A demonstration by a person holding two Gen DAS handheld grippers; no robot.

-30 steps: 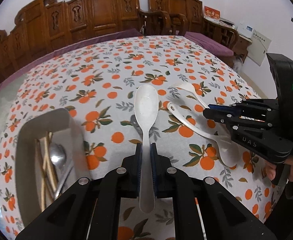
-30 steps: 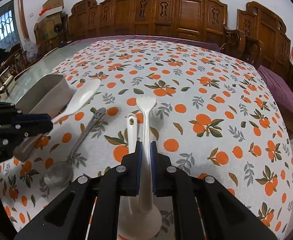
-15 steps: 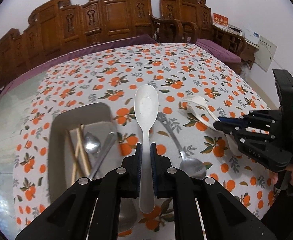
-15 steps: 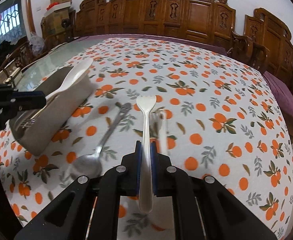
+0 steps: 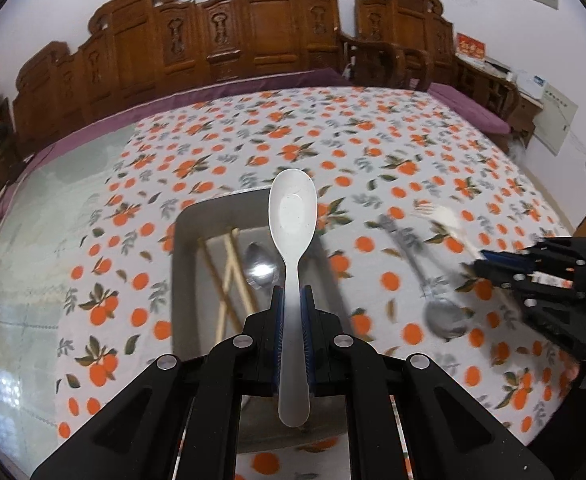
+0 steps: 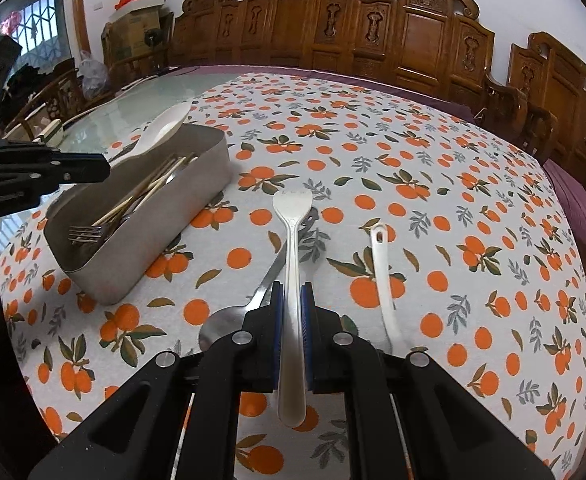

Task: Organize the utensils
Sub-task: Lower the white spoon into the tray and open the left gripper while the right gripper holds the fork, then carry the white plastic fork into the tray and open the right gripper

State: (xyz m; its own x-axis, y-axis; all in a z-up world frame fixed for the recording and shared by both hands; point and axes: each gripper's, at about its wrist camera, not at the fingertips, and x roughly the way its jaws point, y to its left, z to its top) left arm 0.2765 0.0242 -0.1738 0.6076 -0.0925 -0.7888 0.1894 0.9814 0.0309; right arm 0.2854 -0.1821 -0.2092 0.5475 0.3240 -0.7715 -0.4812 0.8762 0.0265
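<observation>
My left gripper point(image 5: 291, 300) is shut on a white plastic spoon point(image 5: 293, 216) and holds it above the open metal utensil box point(image 5: 181, 280), which holds chopsticks point(image 5: 229, 276) and a metal spoon point(image 5: 259, 266). In the right wrist view the box point(image 6: 197, 184) also holds a metal fork point(image 6: 87, 234). My right gripper point(image 6: 291, 300) is shut on a white plastic fork point(image 6: 293, 220), held above the table right of the box. A metal spoon point(image 6: 229, 326) and a white ladle point(image 6: 383, 276) lie on the cloth below it.
The table wears an orange-print cloth point(image 6: 453, 208), with bare glass point(image 5: 25, 280) at its left. Carved wooden chairs point(image 6: 373, 28) ring the far side. The right gripper point(image 5: 549, 280) shows at the right in the left wrist view.
My left gripper has carried the white spoon leftward, from over the cloth to over the box. My right gripper has lifted the white fork off the table, leaving the ladle behind.
</observation>
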